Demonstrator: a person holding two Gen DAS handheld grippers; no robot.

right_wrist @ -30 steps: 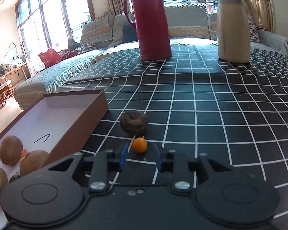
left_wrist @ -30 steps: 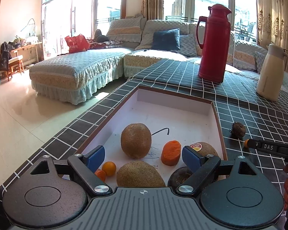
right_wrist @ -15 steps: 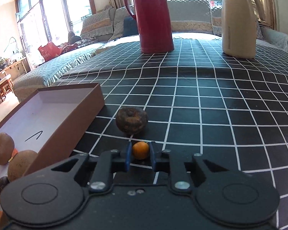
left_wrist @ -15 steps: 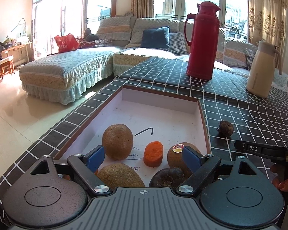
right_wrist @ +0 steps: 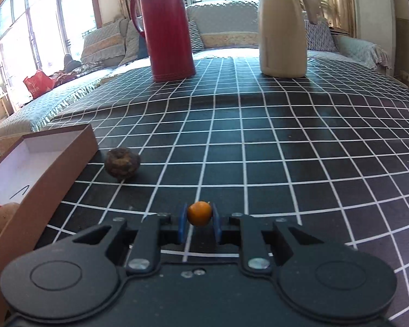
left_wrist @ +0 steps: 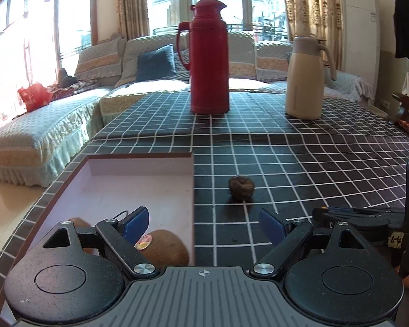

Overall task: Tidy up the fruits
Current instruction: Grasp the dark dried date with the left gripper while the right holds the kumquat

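My right gripper (right_wrist: 199, 224) is shut on a small orange fruit (right_wrist: 199, 213), held just above the checked tablecloth. A dark wrinkled fruit (right_wrist: 122, 162) lies on the cloth beside the brown box (right_wrist: 76, 147); it also shows in the left wrist view (left_wrist: 241, 187). My left gripper (left_wrist: 204, 224) is open and empty, over the box's right wall (left_wrist: 192, 179). A kiwi with a sticker (left_wrist: 163, 249) lies in the box under my left finger. The right gripper shows at the right of the left wrist view (left_wrist: 357, 215).
A red thermos (left_wrist: 209, 57) and a cream jug (left_wrist: 305, 77) stand at the far side of the table. More kiwis (right_wrist: 4, 216) lie in the near end of the box. A sofa is beyond the table.
My right gripper has closed on the small orange fruit and lifted it slightly. My left gripper has swung right, from over the box's fruit to its right wall.
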